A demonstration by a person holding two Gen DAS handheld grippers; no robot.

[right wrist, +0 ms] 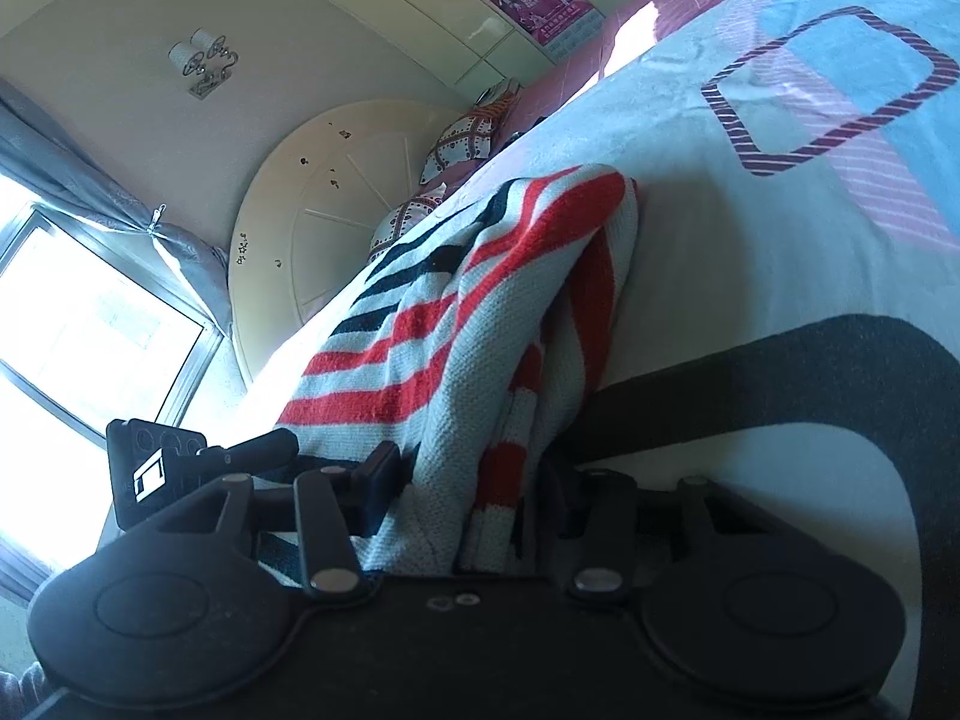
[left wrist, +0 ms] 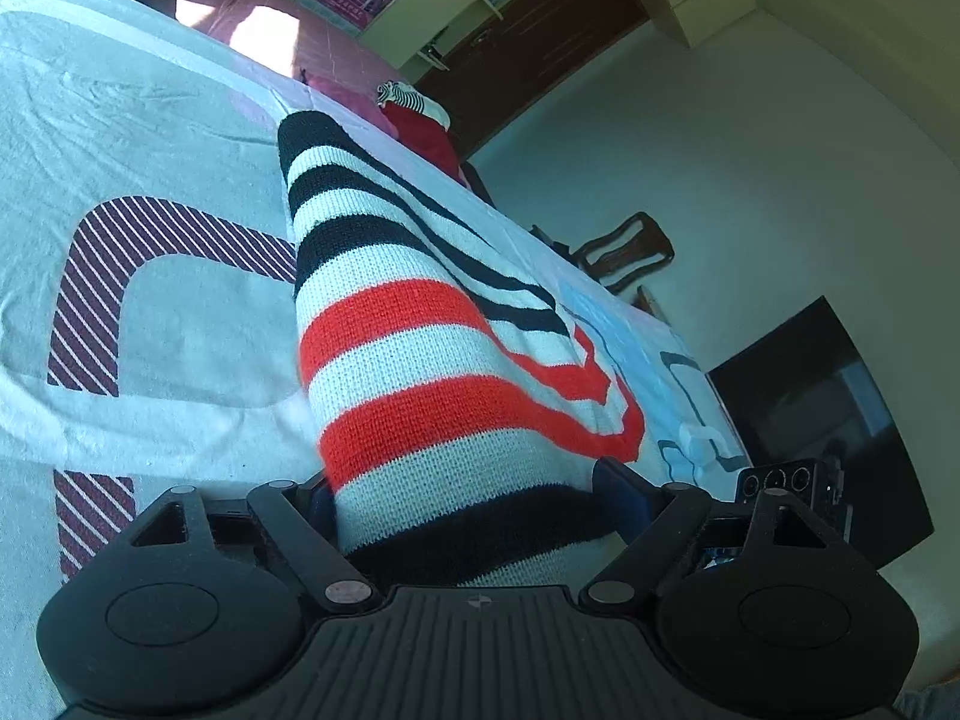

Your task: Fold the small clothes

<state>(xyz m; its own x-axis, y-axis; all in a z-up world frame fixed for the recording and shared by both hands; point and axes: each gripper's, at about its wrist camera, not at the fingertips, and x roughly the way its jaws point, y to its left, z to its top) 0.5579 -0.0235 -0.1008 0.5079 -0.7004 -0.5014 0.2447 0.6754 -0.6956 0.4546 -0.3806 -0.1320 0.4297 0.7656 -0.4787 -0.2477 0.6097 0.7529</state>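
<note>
A knitted garment with white, red and black stripes lies stretched over the bed's pale sheet. My left gripper has its jaws wide apart around the garment's near black-striped hem; the cloth fills the gap between the fingers. In the right wrist view the same striped garment is bunched and folded over, and my right gripper stands around its near end, cloth filling the gap. The fingertips of both grippers are hidden by the cloth, so the grip itself cannot be seen.
The sheet carries striped maroon square prints. Red and striped clothes lie at the bed's far edge. A wooden chair and a black box stand on the floor. A round headboard, pillows and a window are nearby.
</note>
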